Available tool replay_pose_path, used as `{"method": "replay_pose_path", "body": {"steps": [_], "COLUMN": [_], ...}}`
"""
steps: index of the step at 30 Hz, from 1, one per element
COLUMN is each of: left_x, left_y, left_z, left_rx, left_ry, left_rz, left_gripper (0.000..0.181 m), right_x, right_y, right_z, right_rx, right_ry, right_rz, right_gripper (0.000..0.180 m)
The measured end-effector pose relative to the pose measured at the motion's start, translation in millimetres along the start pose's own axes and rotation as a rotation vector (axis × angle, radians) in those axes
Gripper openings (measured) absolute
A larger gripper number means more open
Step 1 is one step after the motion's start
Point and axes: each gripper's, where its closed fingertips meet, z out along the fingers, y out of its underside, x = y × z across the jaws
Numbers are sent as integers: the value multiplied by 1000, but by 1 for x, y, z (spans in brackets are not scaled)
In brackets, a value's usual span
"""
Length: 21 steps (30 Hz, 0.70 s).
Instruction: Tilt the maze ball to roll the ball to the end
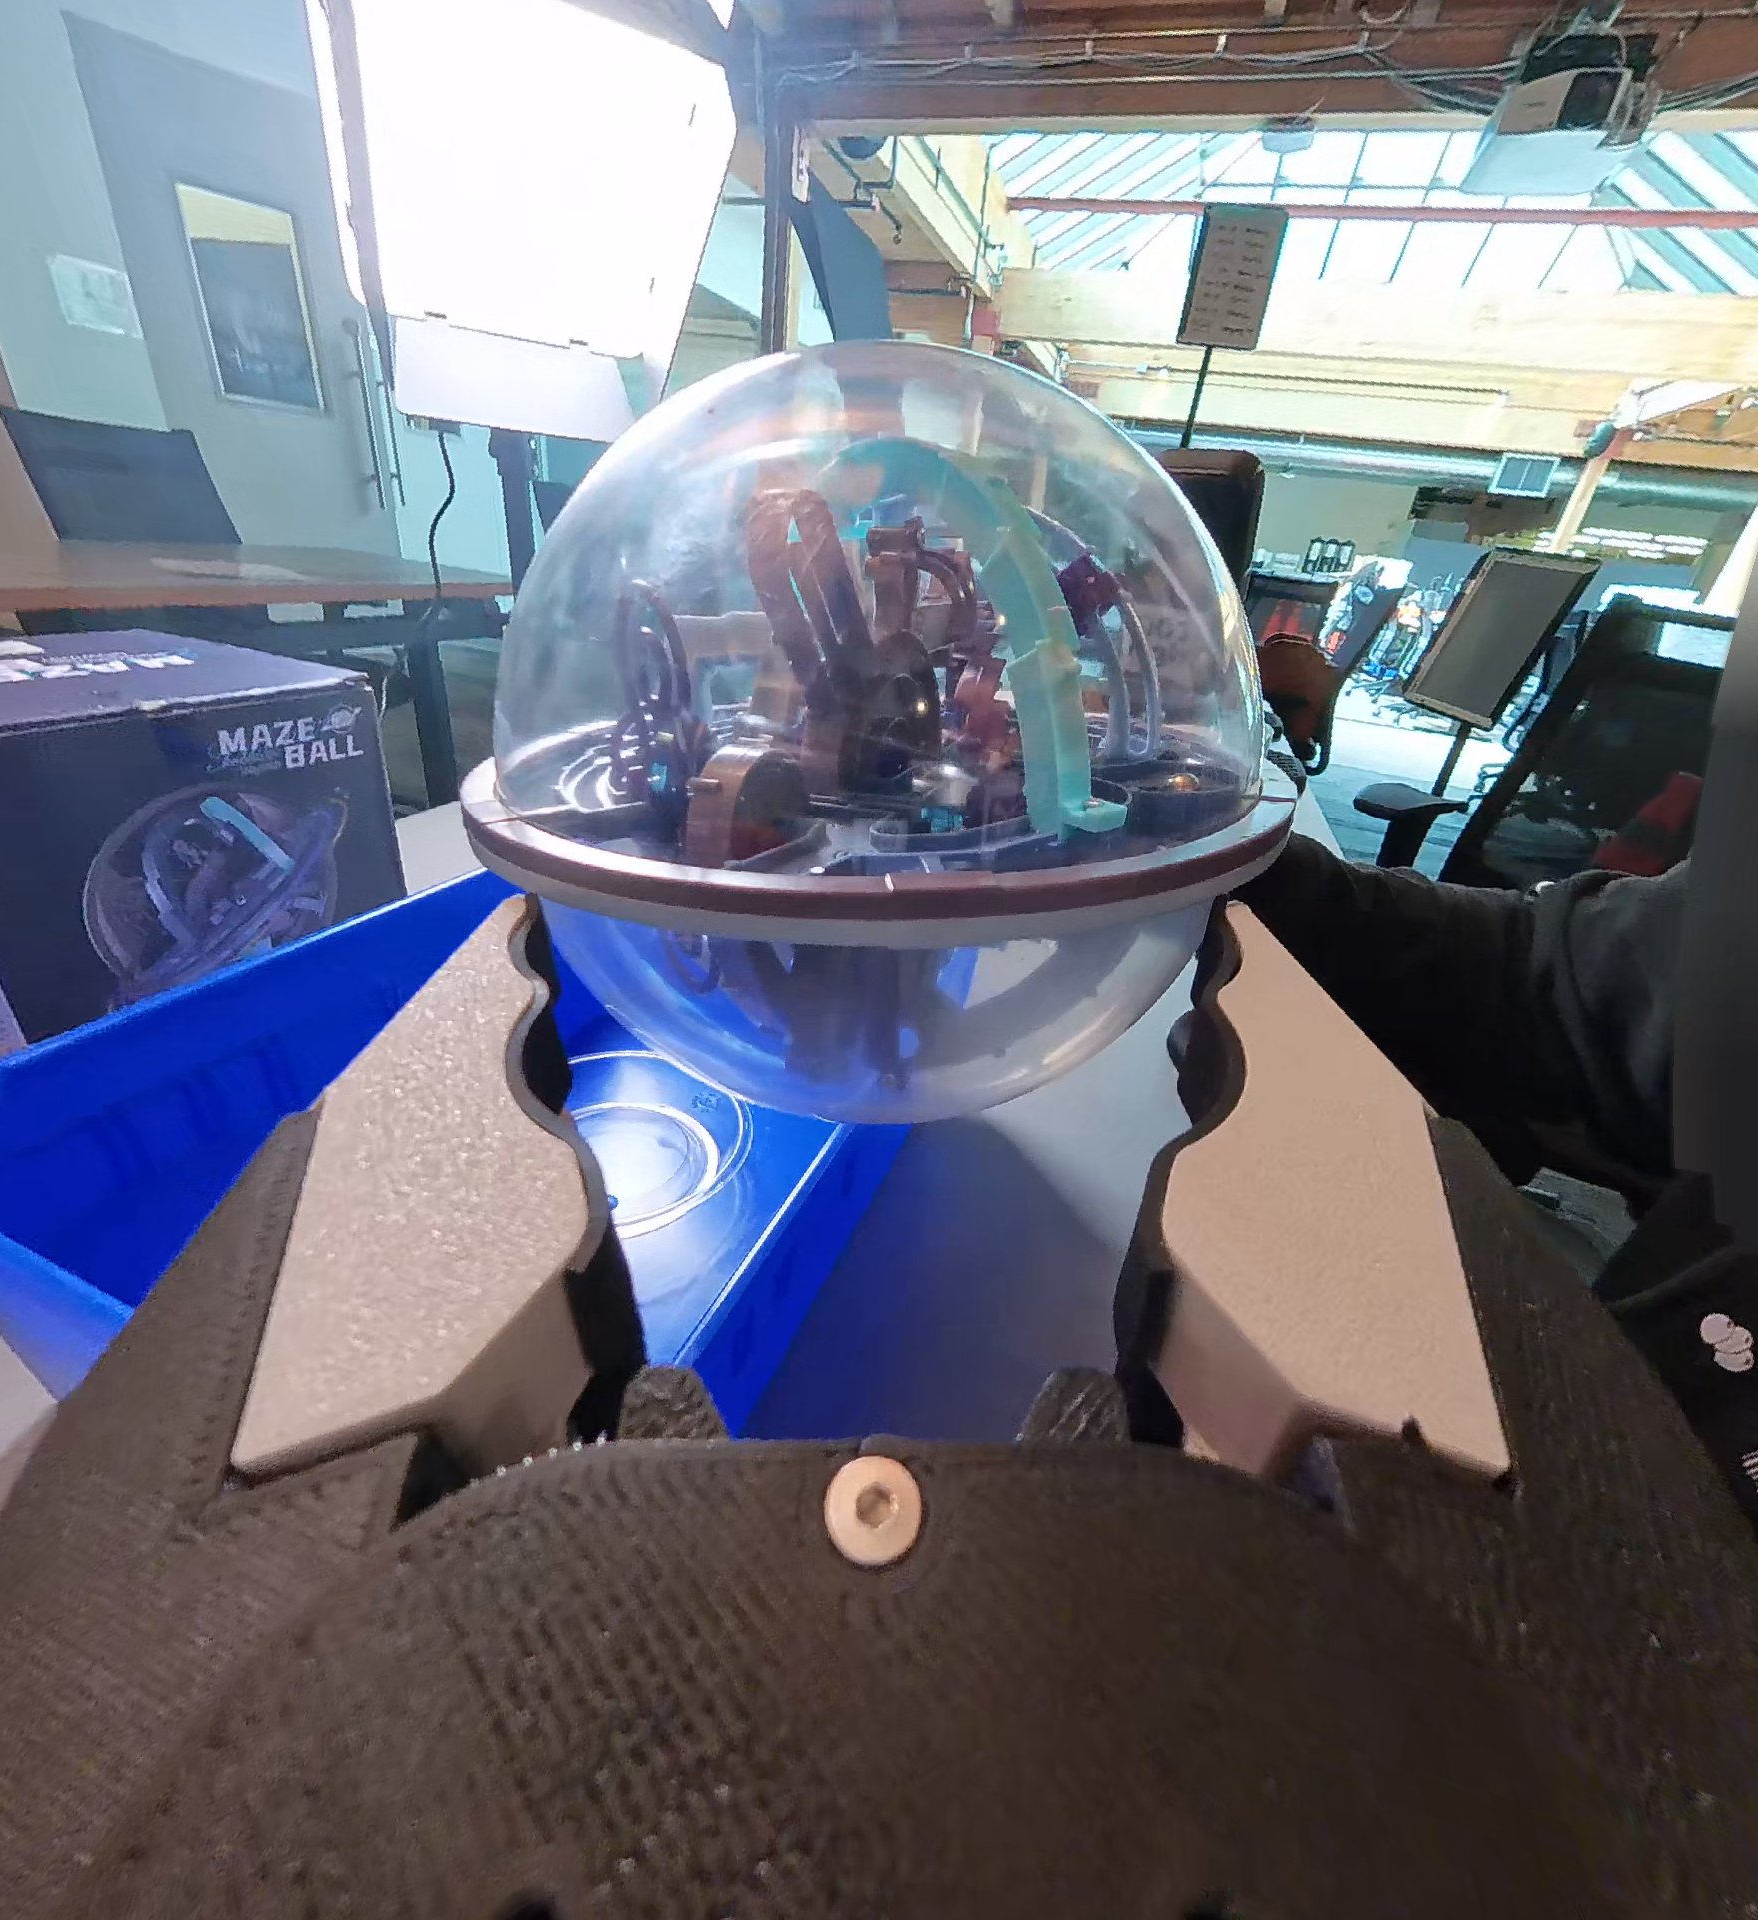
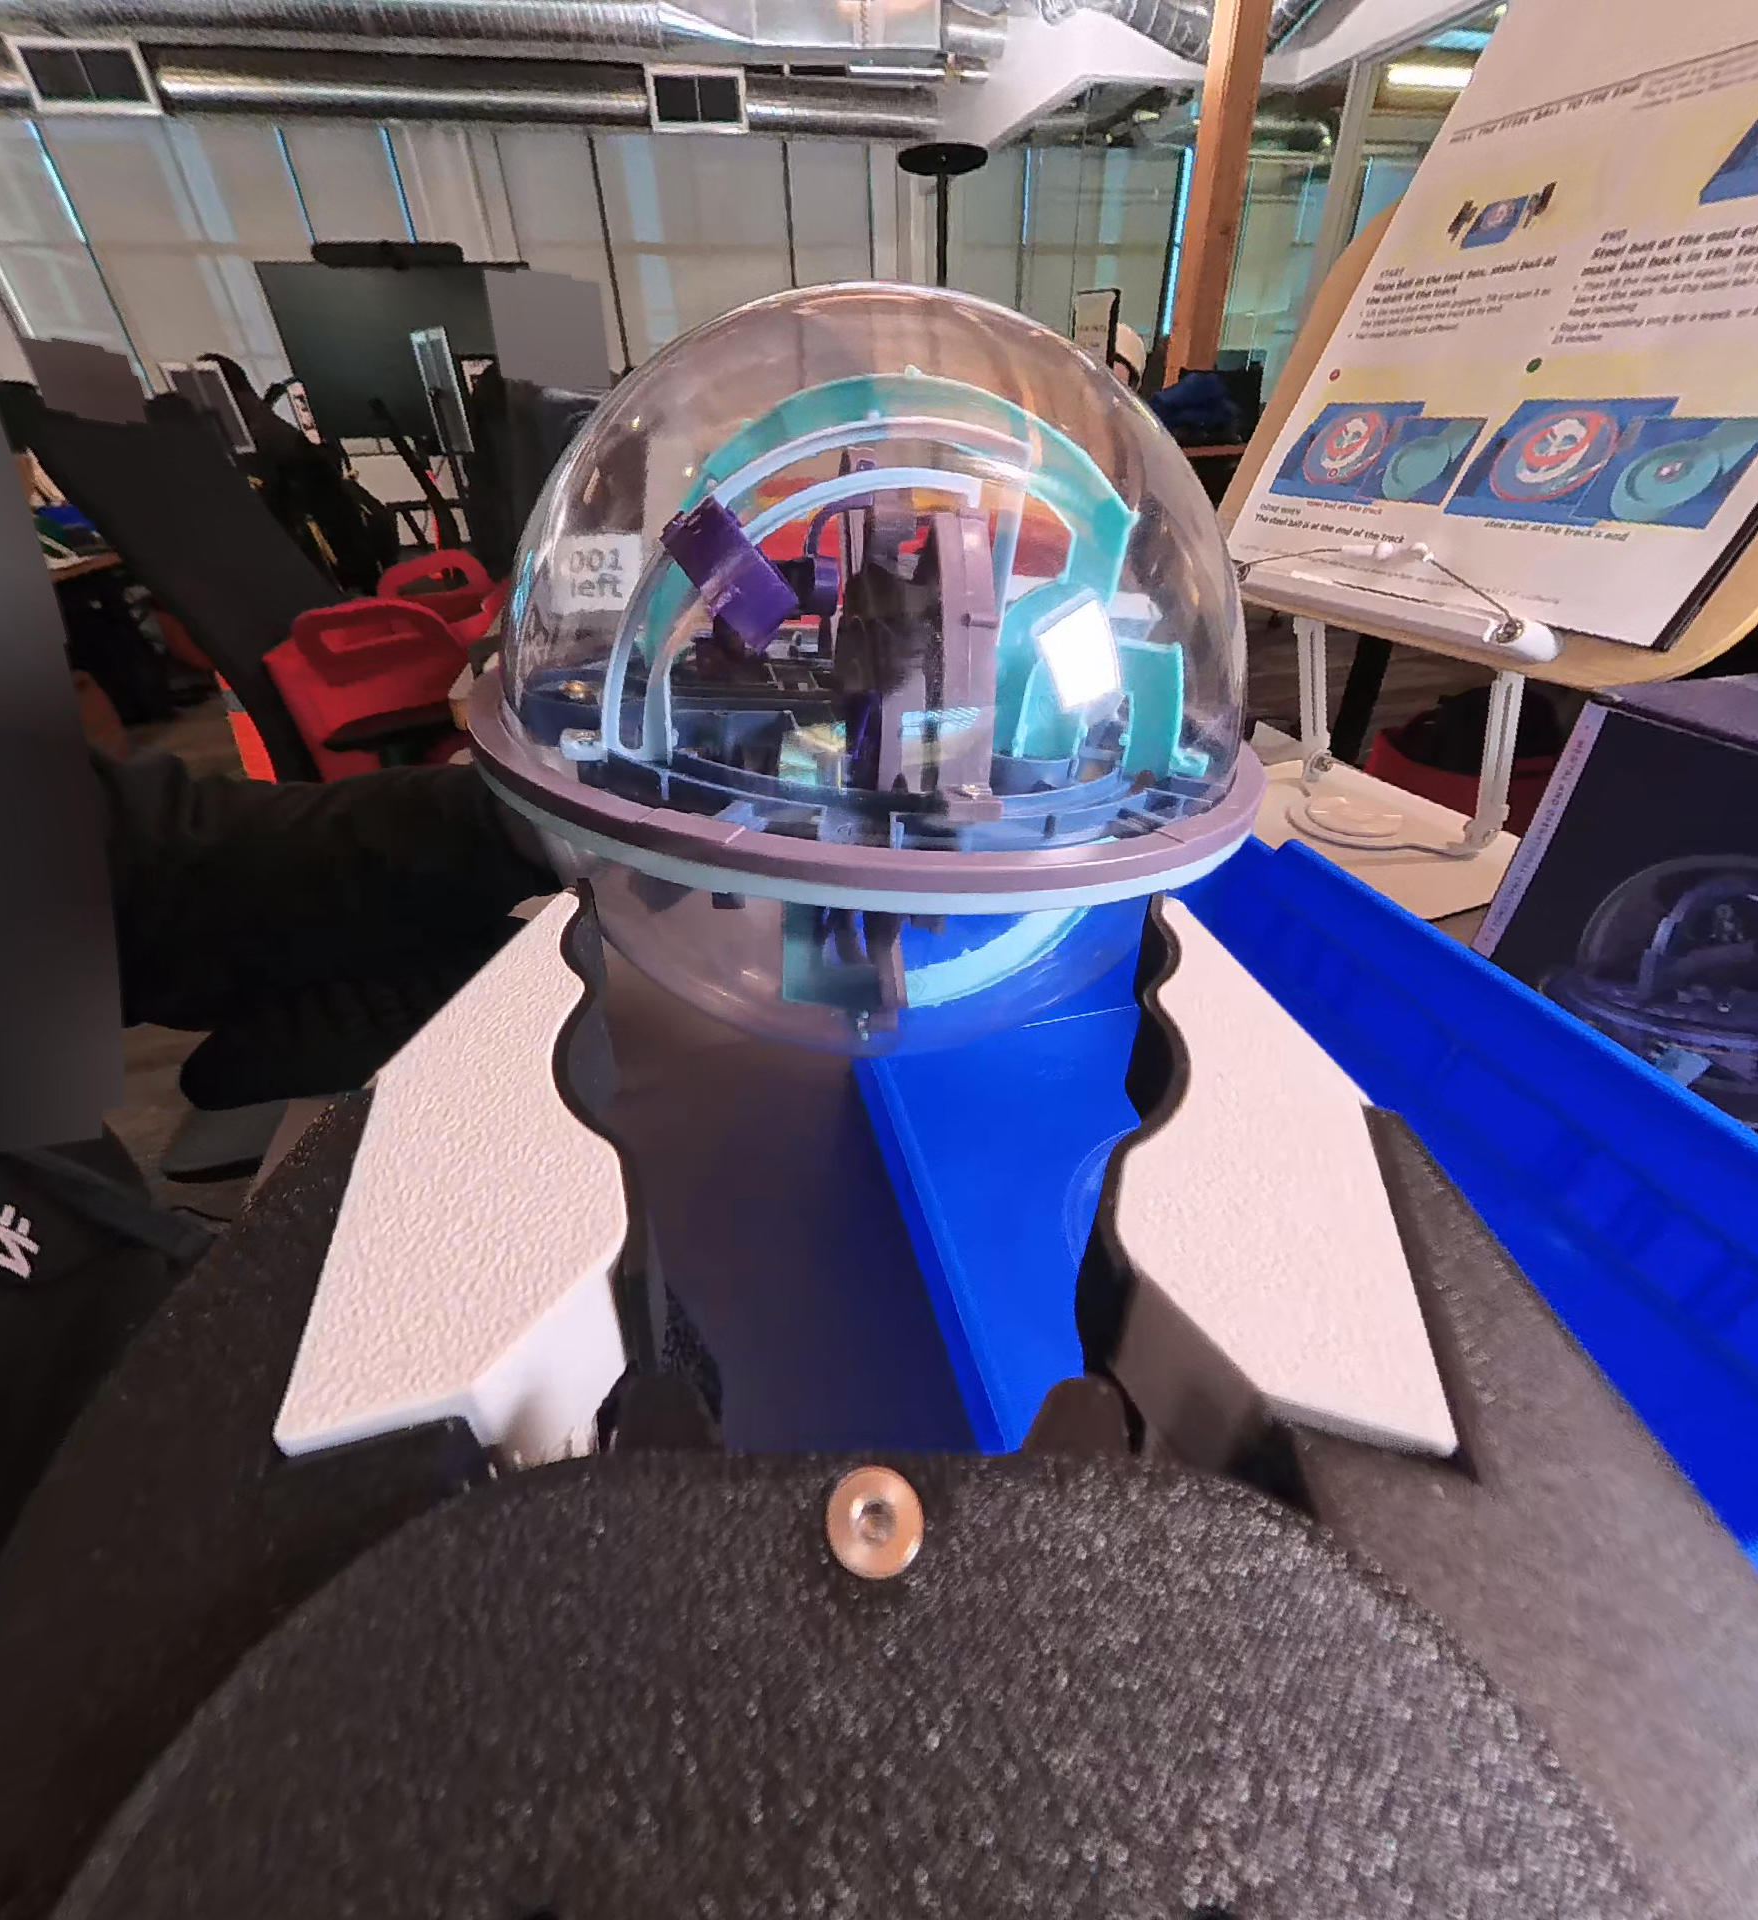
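Note:
The maze ball point(image 1: 875, 644) is a clear sphere with a purple-brown rim and coloured tracks inside. It hangs above the blue bin point(image 1: 179, 1122), its rim nearly level. My left gripper point(image 1: 875, 925) clasps the lower half just under the rim, both fingertips point(image 1: 527, 935) against the shell. In the right wrist view the maze ball point(image 2: 854, 623) is held the same way from the opposite side by my right gripper point(image 2: 864, 914). I cannot pick out the small steel ball among the tracks.
A clear round stand point(image 1: 662, 1143) lies in the bin under the ball. The bin's wall point(image 2: 1477, 1039) runs along the right. The maze ball's dark box point(image 1: 148, 831) stands behind the bin. An instruction board on a stand point(image 2: 1540, 364) is at the back right. A dark sleeve point(image 1: 1457, 987) reaches in.

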Motion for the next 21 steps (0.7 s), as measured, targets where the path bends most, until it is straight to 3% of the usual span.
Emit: {"method": "replay_pose_path", "body": {"steps": [21], "left_x": [-1], "left_y": [23], "left_z": [16], "left_rx": [-12], "left_ry": [-108], "left_rz": [-54], "left_gripper": [121], "right_x": [13], "right_y": [26], "right_z": [-10], "right_rx": [-78], "right_ry": [-43], "right_rz": [68], "right_gripper": [107]}}
